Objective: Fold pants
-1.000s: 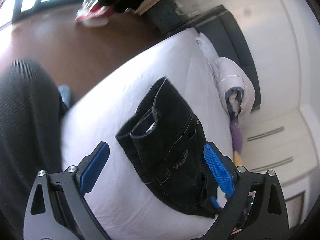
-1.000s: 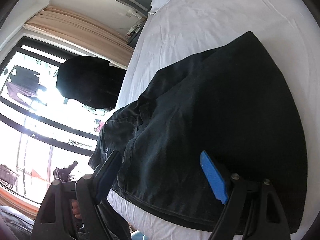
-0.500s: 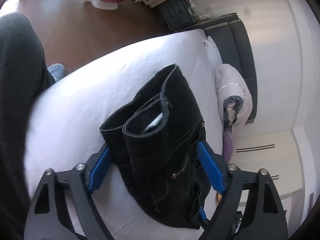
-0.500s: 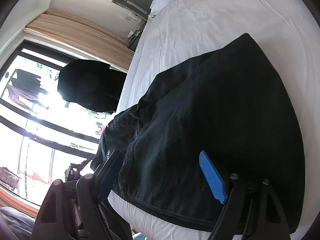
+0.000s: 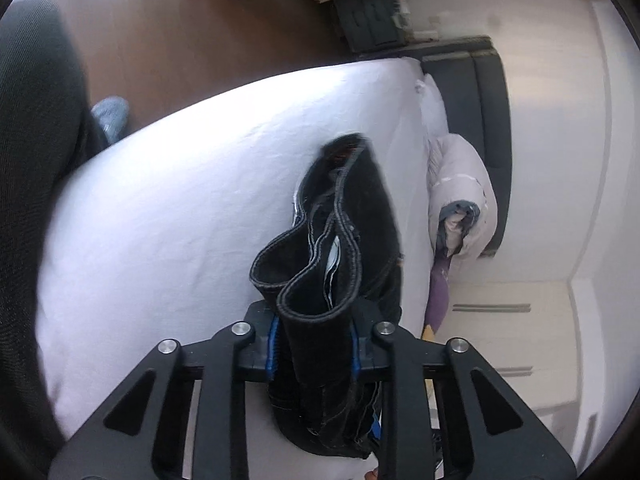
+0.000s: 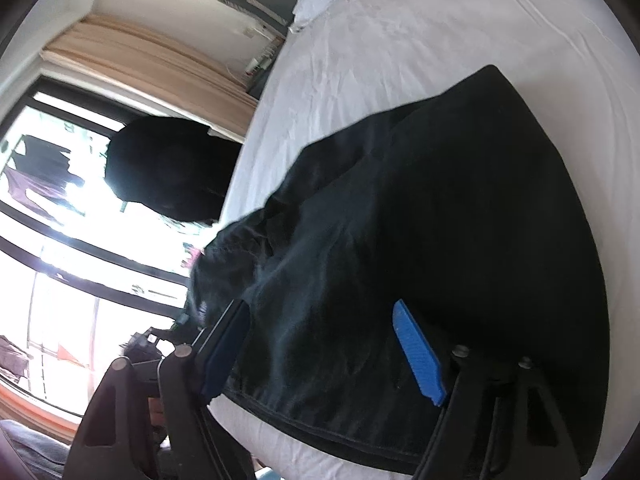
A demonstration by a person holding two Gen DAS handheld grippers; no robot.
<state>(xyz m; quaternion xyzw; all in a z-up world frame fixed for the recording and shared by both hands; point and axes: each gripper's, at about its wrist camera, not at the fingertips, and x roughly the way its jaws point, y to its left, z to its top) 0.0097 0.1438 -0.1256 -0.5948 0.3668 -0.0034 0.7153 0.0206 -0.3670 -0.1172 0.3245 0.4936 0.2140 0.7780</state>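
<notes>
Black denim pants [image 5: 360, 208] lie on a white bed [image 5: 180, 200]. My left gripper [image 5: 314, 340] has its jaws closing on the bunched waistband end, and both blue pads press the denim from either side. In the right wrist view the pants [image 6: 440, 220] spread flat over the sheet [image 6: 400, 40]. My right gripper [image 6: 320, 344] straddles their near edge with its jaws closing slightly. Its blue pads [image 6: 418, 356] stand wide apart, with cloth between them that they do not pinch.
A rolled pale duvet [image 5: 460, 196], a pillow [image 5: 434, 108] and a dark headboard [image 5: 488, 120] lie beyond the pants. Wooden floor [image 5: 180, 40] and a person's dark trouser leg [image 5: 32, 160] are left of the bed. A bright window [image 6: 60, 260] and a beige curtain [image 6: 140, 60] flank it.
My left gripper came down over the waistband end and its wide jaws closed onto it, bunching the denim upward. My right gripper stayed in place.
</notes>
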